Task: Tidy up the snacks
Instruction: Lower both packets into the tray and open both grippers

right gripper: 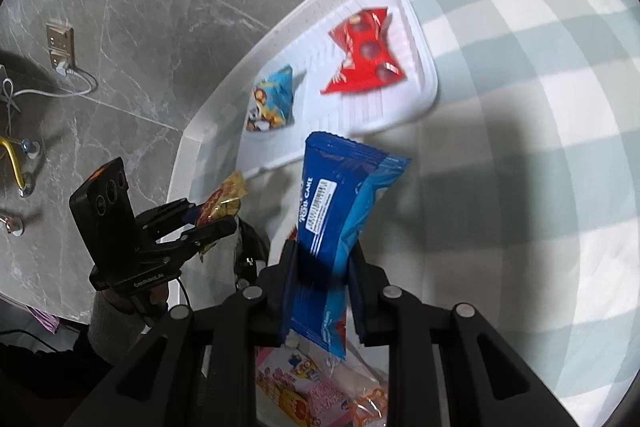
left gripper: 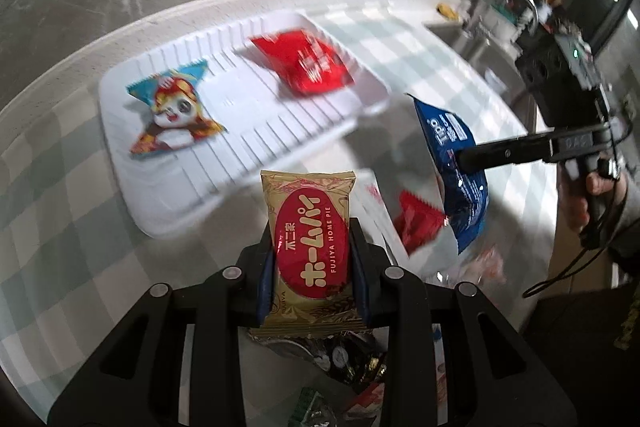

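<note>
Above the tabletop's near edge, a gold pie (left gripper: 310, 247) is gripped by the left tool (left gripper: 314, 267), a blue cake (right gripper: 340, 219) by the right tool (right gripper: 322, 279); the tray (left gripper: 132, 163) lies ahead, nearer the left.

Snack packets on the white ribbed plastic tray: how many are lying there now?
2. A blue triangular packet with a cartoon face lies at one end of the white ribbed plastic tray; a red shiny packet lies at the other end. No packet appears hidden beneath them.

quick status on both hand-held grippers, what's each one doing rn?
Left hand-held gripper: closed on the gold Fujiya Home Pie packet, lifted off the table.
Right hand-held gripper: closed on the blue snack packet, also in the air.
</note>
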Demonstrator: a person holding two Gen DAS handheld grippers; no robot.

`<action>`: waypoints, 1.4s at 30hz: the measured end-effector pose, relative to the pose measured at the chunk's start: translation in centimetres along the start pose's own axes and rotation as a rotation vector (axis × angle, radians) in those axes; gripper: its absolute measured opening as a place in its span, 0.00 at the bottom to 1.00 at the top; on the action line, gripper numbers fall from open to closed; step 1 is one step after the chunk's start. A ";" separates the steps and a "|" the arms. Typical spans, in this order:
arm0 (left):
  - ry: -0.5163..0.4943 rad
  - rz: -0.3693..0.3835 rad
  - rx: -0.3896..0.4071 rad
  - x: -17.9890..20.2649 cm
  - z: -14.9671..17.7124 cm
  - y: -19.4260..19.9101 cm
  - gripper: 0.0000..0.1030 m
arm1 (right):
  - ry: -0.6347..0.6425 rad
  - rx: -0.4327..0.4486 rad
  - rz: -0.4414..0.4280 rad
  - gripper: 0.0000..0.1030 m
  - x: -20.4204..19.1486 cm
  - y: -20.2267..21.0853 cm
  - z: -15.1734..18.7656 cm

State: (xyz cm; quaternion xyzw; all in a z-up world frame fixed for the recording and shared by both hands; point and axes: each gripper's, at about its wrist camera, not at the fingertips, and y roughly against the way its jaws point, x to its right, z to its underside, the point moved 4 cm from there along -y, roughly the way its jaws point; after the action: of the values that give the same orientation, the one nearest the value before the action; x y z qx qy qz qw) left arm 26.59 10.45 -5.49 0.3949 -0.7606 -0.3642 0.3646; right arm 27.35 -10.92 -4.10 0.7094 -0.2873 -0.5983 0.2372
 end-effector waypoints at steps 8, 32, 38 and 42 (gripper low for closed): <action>0.130 -0.039 0.090 -4.7 -2.6 1.7 0.28 | 0.053 0.018 -0.003 0.24 -1.1 0.2 -4.4; 0.427 -0.062 0.156 -15.1 -6.8 -4.0 0.28 | 0.161 -0.115 0.013 0.24 -2.7 -8.0 -12.8; 0.448 -0.077 0.161 -16.2 -8.0 -5.2 0.28 | 0.168 -0.139 0.019 0.24 -2.5 -9.7 -13.4; 0.444 -0.093 0.160 -16.7 -8.8 -5.9 0.29 | 0.179 -0.145 0.031 0.24 -2.5 -10.4 -13.8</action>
State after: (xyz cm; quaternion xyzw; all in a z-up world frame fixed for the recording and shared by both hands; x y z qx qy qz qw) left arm 43.08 20.12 -10.74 0.5274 -0.6692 -0.2234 0.4734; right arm 41.91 -1.81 -7.01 0.7364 -0.2320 -0.5480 0.3219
